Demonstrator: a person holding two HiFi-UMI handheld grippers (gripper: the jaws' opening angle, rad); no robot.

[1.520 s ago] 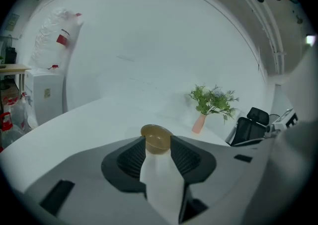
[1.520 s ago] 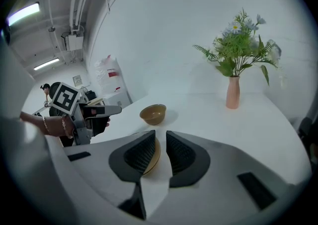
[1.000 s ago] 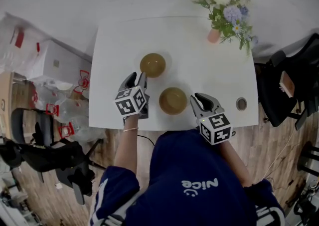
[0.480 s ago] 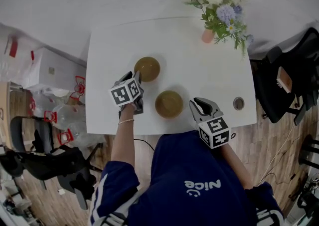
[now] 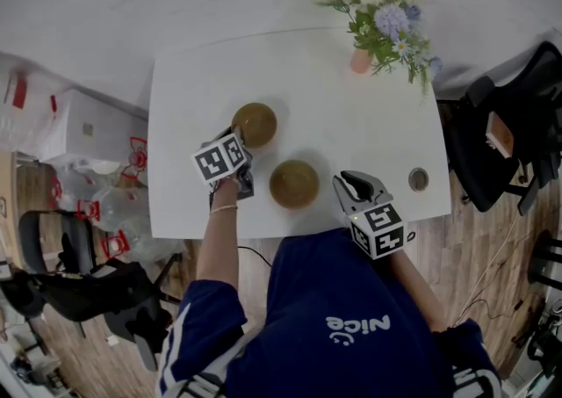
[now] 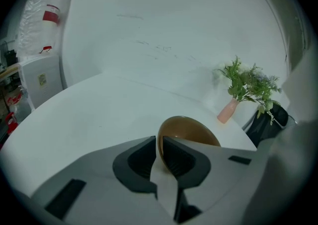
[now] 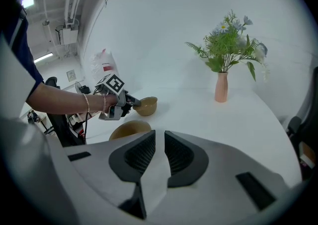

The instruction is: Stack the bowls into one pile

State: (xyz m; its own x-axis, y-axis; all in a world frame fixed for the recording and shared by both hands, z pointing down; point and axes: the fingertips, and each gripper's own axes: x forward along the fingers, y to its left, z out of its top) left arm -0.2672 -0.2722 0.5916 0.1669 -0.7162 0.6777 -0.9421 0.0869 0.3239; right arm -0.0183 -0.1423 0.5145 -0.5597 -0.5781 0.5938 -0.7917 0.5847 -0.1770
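Now the rim of the brown ceramic bowl [image 5: 255, 124], at eleven o'clock from the second brown bowl [image 5: 293, 184] on the white counter [image 5: 351, 106], has just been clamped by the jaws of the left gripper [image 6: 160, 142], so lifting is judged next, while the jaws of the right gripper [image 7: 160, 142] are held narrow and empty.

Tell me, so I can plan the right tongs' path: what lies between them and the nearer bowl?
Only bare table separates right tongs from nearer bowl; head view.
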